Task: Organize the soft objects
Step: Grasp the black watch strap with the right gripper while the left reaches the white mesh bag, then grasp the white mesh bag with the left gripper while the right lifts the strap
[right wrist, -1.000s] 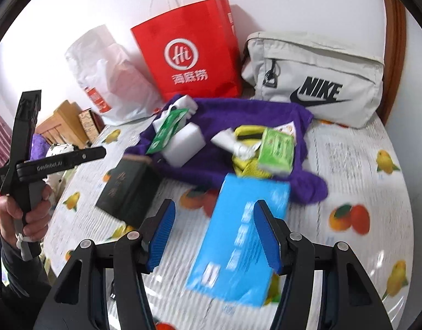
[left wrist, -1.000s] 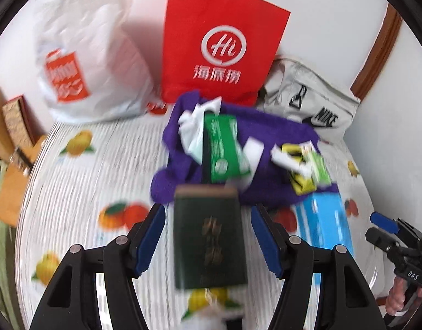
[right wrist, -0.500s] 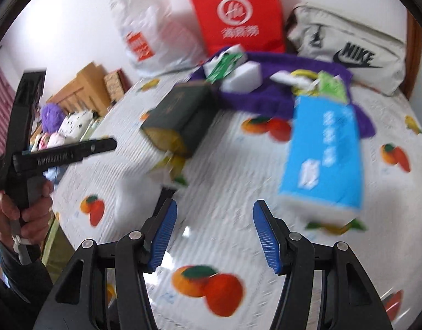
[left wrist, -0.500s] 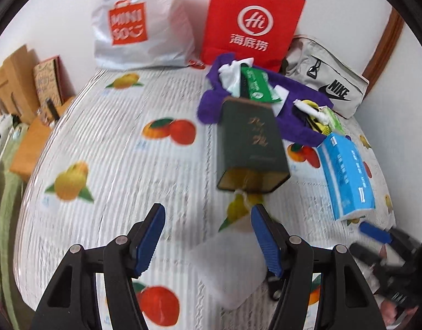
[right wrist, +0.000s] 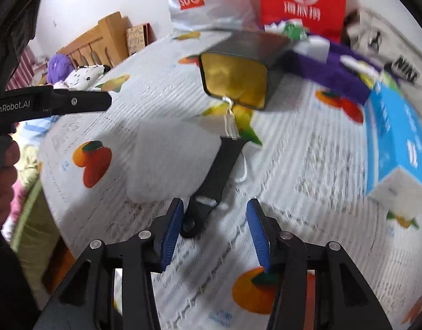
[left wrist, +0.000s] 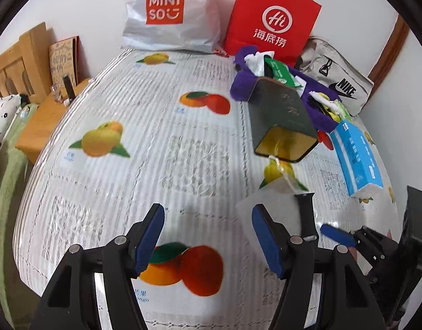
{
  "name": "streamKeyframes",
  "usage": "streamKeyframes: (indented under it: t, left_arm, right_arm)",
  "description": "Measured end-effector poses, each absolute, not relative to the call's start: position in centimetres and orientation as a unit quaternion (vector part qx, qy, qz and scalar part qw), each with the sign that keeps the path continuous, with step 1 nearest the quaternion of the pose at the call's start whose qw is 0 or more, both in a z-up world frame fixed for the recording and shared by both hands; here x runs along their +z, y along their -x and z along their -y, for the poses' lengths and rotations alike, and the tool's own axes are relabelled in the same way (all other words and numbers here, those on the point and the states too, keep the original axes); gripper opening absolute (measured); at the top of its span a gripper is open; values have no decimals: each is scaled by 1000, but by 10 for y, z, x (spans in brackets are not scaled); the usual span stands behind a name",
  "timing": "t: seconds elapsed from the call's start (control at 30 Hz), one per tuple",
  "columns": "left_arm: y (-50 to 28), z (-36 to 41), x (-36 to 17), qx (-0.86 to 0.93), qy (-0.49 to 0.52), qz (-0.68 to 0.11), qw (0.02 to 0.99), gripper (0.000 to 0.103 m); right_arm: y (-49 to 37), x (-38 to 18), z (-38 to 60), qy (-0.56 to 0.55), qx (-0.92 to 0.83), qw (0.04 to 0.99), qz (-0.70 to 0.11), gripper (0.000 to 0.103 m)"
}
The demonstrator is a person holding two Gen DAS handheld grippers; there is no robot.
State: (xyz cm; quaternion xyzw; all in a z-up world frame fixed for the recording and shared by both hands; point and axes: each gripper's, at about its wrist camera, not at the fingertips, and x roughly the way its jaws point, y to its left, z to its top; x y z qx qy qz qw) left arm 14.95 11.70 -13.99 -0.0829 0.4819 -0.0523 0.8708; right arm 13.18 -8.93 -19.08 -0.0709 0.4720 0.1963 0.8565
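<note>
Both tools held open, nothing gripped: left tool [left wrist: 208,236] over bare counter [left wrist: 134,170]; right tool [right wrist: 214,231] beside black strap [right wrist: 213,176] and white sponge [right wrist: 169,162].

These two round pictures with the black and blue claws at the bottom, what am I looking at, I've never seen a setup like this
No robot here: a person holds a hand-operated two-finger gripper in each hand, and each gripper carries a wide-angle camera looking forward along its fingers. That lens makes the round, bent picture.

One picture comes from the left gripper, the other from the right gripper. Both are open and hold nothing.

They look over a table covered with a fruit-print cloth. On it lie a dark green box with a gold end, a blue tissue pack, a purple cloth piled with small packets, a white soft pad and a black strap. At the back stand a Miniso bag, a red paper bag and a Nike pouch.
</note>
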Motion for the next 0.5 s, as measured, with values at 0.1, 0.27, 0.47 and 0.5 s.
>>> streamKeyframes:
  t: [0.1, 0.27, 0.47, 0.5]
  left_arm:
    - [-148, -116, -143, -55, 86, -484, 869, 64]
    - [-146, -108, -144, -66, 82, -484, 869, 64]
    - [-145, -94, -143, -79, 72, -483, 869, 64]
    - [-145, -91, -144, -83, 68, -484, 869, 64]
  right_arm:
    - [-125, -193, 75, 112, 193, 863, -453, 30]
    - [-124, -190, 86, 94, 197, 862, -457, 26]
    - [-119, -169, 126, 41, 183, 872, -453, 26]
    - [-118, -166, 133, 42, 174, 874, -451, 26]
